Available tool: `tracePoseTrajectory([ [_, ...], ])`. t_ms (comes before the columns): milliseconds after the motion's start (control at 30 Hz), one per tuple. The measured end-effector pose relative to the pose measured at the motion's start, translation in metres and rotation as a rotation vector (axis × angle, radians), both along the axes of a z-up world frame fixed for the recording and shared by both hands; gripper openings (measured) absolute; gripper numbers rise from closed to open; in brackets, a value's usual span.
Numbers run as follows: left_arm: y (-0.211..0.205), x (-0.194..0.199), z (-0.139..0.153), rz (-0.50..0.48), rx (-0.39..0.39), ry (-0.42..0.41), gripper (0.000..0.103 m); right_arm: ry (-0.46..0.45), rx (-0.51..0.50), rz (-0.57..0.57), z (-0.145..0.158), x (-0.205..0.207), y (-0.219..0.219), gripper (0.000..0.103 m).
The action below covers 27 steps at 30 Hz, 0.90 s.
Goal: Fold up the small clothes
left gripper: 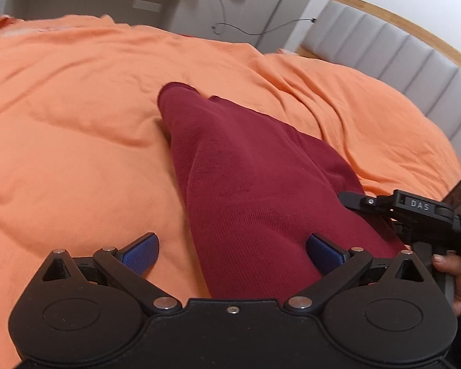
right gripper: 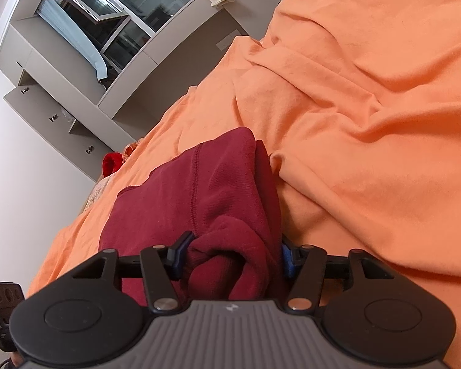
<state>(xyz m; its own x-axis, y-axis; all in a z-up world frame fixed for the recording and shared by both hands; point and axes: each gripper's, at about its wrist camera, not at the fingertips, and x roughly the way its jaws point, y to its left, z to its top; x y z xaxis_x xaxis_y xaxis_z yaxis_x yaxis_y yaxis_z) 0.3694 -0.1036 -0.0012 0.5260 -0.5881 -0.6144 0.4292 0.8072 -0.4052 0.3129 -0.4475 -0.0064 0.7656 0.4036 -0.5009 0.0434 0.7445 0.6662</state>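
Maroon garment (left gripper: 246,184) running lengthwise from bottom centre toward frame middle; left gripper (left gripper: 232,253) spread wide, released; right gripper (right gripper: 232,256) clenched on its bunched near end, lower centre

Soft, even indoor light fills both views, bright enough that the orange bedspread (left gripper: 76,123) glows and its folds throw only gentle shadows ahead of the tongs. Far beyond the right tongs, the dark window (right gripper: 107,15) carries a bright glare spot from a lamp. Fisheye bending curves the headboard (left gripper: 399,46) and cabinets (right gripper: 61,92) toward black corners, with slight blur at the edges.
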Motion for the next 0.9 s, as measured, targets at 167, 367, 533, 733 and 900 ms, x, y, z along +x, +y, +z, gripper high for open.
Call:
tracePoseTrajectory([
  [167,-0.001,0.000,-0.004,0.010,-0.023,0.004,0.103,0.006,-0.005,-0.005,0.000,0.003,0.002,0.063],
  [367,-0.003,-0.001,-0.004,0.029,-0.029,0.005,0.103,-0.029,-0.050,0.011,0.006,-0.002,0.008,0.049],
  [533,-0.002,0.002,-0.003,0.059,-0.050,0.038,0.103,-0.061,-0.098,-0.006,0.013,-0.005,0.018,0.040],
  [733,0.002,0.007,-0.004,0.083,-0.081,0.087,0.101,-0.155,-0.231,-0.006,0.031,-0.009,0.048,0.031],
  [900,0.011,0.009,-0.004,0.090,-0.155,0.134,0.068,-0.248,-0.334,0.020,0.048,-0.016,0.076,0.029],
])
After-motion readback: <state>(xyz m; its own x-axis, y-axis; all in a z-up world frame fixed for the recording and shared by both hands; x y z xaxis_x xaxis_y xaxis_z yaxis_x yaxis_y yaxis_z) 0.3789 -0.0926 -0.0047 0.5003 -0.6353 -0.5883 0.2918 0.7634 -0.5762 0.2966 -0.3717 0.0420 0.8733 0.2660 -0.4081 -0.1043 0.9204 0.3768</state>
